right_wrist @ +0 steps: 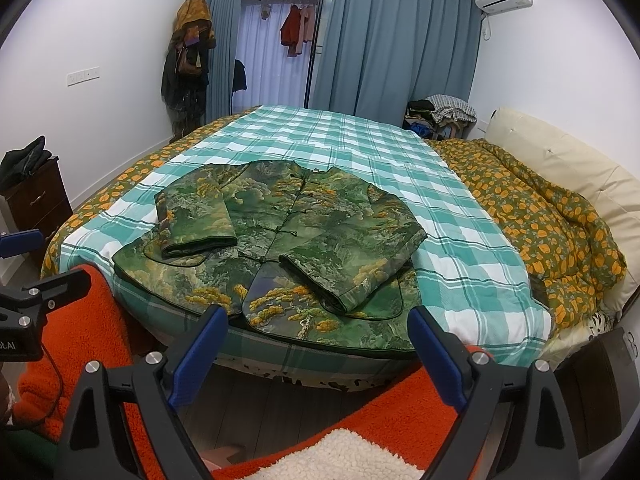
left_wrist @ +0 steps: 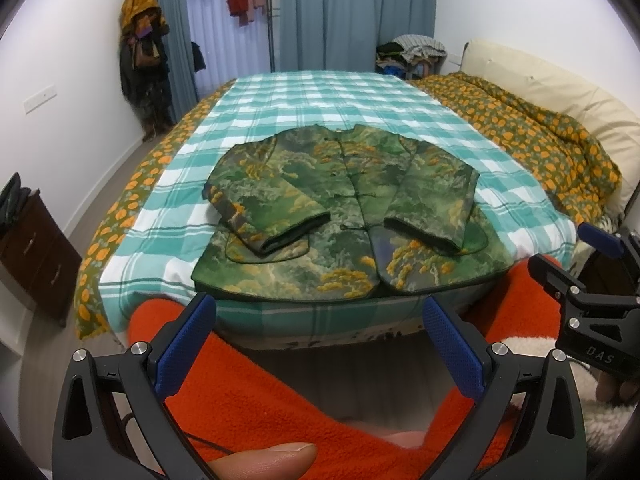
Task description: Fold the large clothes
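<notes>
A green patterned jacket point(left_wrist: 344, 208) lies flat, sleeves folded inward, at the near edge of a checked bed cover point(left_wrist: 320, 92), while left gripper point(left_wrist: 320, 344) and right gripper point(right_wrist: 316, 352) hover before it, fingers spread, apparently empty.

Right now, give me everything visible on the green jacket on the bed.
The green jacket lies flat, front up, on the checked sheet, hem toward the cameras at the bed's near edge. Its fabric looks padded, printed with green landscape and yellow-orange patches, dark piping along edges. The front is closed with knot buttons. Both sleeves are folded in across the chest, cuffs pointing toward the hem. Neither tool touches it.
</notes>
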Motion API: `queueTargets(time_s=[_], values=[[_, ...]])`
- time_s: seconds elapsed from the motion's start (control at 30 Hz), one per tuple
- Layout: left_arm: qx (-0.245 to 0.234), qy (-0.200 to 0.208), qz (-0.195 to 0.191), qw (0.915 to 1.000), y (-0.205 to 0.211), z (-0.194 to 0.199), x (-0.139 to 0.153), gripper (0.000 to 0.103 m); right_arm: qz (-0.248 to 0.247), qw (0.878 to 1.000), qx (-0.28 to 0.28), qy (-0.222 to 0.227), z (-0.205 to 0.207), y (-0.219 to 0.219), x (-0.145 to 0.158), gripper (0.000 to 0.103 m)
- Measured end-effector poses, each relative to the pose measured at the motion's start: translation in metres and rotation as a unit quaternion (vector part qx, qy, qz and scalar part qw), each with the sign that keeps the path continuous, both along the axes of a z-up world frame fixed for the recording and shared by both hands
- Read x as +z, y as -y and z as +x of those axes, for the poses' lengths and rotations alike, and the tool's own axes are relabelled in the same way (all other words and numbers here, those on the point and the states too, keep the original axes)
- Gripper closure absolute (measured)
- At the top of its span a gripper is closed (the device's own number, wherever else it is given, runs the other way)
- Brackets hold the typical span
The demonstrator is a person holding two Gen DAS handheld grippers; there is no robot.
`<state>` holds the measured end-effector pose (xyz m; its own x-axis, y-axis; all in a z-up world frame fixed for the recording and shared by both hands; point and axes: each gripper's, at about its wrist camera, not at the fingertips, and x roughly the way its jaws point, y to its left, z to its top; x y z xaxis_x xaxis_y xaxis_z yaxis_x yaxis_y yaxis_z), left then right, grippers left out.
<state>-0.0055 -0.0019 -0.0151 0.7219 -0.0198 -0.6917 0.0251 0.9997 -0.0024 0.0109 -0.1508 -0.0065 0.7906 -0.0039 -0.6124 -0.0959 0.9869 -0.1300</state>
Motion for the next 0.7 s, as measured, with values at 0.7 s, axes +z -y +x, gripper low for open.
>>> queueTargets(time_s=[0.7], values=[[0.001,-0.004,0.003,1.0,-0.0018,-0.0006,-0.0026,0.0,0.0,1.0,0.002,-0.003,-0.0026,-0.0029,-0.0076,0.01]])
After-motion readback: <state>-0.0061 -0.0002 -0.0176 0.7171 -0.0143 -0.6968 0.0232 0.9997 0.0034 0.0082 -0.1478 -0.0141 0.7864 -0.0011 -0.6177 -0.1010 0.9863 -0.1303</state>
